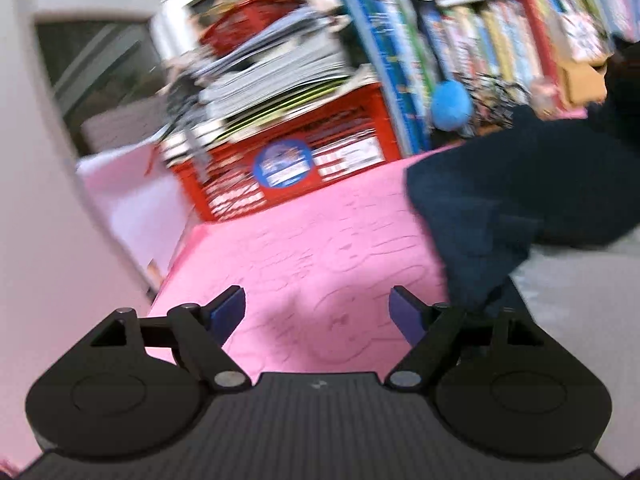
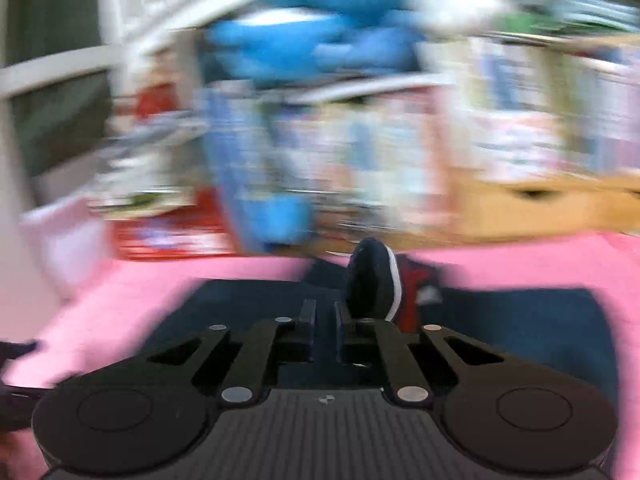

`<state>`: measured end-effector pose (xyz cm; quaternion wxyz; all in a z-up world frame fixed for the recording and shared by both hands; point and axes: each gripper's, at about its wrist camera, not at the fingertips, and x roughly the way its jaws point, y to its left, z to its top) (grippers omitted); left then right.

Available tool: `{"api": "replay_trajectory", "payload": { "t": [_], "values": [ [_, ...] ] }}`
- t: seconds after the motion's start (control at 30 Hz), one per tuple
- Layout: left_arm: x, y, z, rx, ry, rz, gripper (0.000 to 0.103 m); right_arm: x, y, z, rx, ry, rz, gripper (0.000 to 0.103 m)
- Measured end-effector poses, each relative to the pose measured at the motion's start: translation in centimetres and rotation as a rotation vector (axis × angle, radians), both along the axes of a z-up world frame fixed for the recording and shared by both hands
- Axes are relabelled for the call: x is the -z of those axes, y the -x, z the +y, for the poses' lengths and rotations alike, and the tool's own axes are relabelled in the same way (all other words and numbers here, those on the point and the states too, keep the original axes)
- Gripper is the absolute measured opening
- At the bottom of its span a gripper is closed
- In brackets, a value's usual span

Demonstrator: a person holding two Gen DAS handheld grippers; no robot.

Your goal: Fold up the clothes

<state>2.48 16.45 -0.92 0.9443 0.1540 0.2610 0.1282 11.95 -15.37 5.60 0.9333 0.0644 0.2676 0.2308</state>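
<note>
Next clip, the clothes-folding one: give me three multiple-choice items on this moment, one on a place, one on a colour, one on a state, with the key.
1. In the left wrist view, where is the dark navy garment?
A. right side of the mat
B. left of the red crate
C. on the bookshelf

2. What colour is the mat?
A. green
B. pink
C. white

3. How does the left hand-held gripper stand?
A. shut on the garment
B. shut on nothing
C. open, nothing between its fingers

Key: 1 A, the cloth lies at the mat's right; 2 B, the surface is plainly pink; 3 C, only bare mat shows between the spread fingers.
</note>
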Motion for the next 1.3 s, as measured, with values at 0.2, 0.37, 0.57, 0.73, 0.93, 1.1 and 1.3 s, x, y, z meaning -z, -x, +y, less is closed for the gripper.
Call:
{"api": "replay_trajectory", "payload": {
  "t": [0.2,0.37,0.57,0.73,0.93,1.1,1.3],
  "values": [
    [-0.1,1.4,1.5,-0.021,0.028,-0.010,0.079,-0.5,1.8,10.9,-0.265,0.022,-0.032,0.010],
    [0.8,1.3,1.1,0.008,0.017,-0.008,0.080,1.6,0.9,7.9,-0.086,0.150,-0.015,0.010],
    [1.5,0.7,-0.3,0.044,0.036,-0.003,0.081,4.3,-0.5,-0.9,0.263,0.229,0.074,0.015],
    [0.2,0.5,-1.7,0.120,0.075,-0.027,0.081,5.0,-0.2,-3.3,0.287,0.148,0.080,0.072],
    [-3.0,-2.0,-3.2,0.365,0.537,-0.010,0.089,5.8,-2.0,1.7,0.108,0.264,-0.005,0.053],
    [-2.8,-7.2,-6.3,0.466,0.747,0.075,0.099,5.6,-1.3,3.6,-0.023,0.192,-0.008,0.022],
    [0.6,-13.6,-8.3,0.419,1.088,0.228,0.091,5.0,1.0,2.6,-0.112,0.150,-0.045,0.022]
  ]
}}
